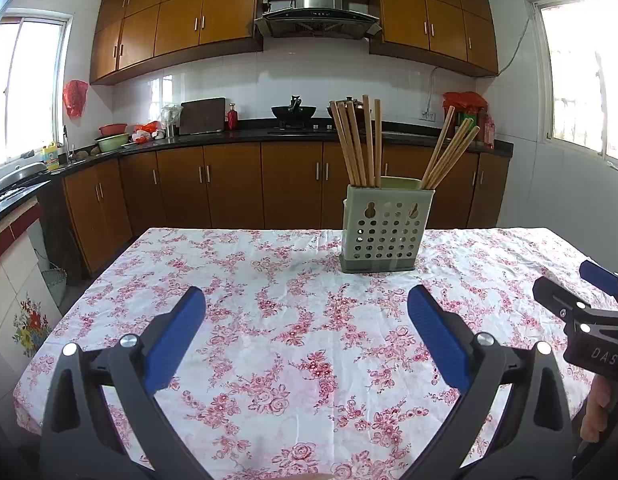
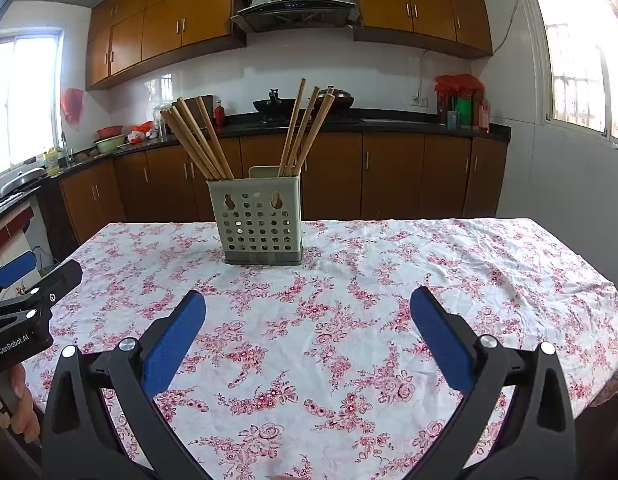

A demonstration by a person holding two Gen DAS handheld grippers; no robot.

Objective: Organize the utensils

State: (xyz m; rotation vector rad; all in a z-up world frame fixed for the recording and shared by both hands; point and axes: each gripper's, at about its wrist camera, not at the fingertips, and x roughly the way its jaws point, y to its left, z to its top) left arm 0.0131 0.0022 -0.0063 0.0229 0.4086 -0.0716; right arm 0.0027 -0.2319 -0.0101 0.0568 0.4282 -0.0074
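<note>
A pale green perforated utensil holder (image 1: 385, 228) (image 2: 257, 220) stands upright at the far side of the table. Two bunches of wooden chopsticks (image 1: 359, 140) (image 2: 199, 140) lean out of it, one in the left compartment and one in the right (image 1: 449, 152) (image 2: 305, 128). My left gripper (image 1: 307, 300) hangs open over the cloth, well short of the holder, with nothing between its blue pads. My right gripper (image 2: 308, 302) is open too and holds nothing. Each gripper shows at the edge of the other's view: the right one (image 1: 589, 304), the left one (image 2: 33, 292).
A white tablecloth with red flowers (image 1: 293, 344) (image 2: 389, 280) covers the table. Behind it run wooden cabinets, a black counter with a wok (image 1: 293, 112), a sink at the left and windows at both sides. A hand (image 2: 19, 404) holds the left gripper's handle.
</note>
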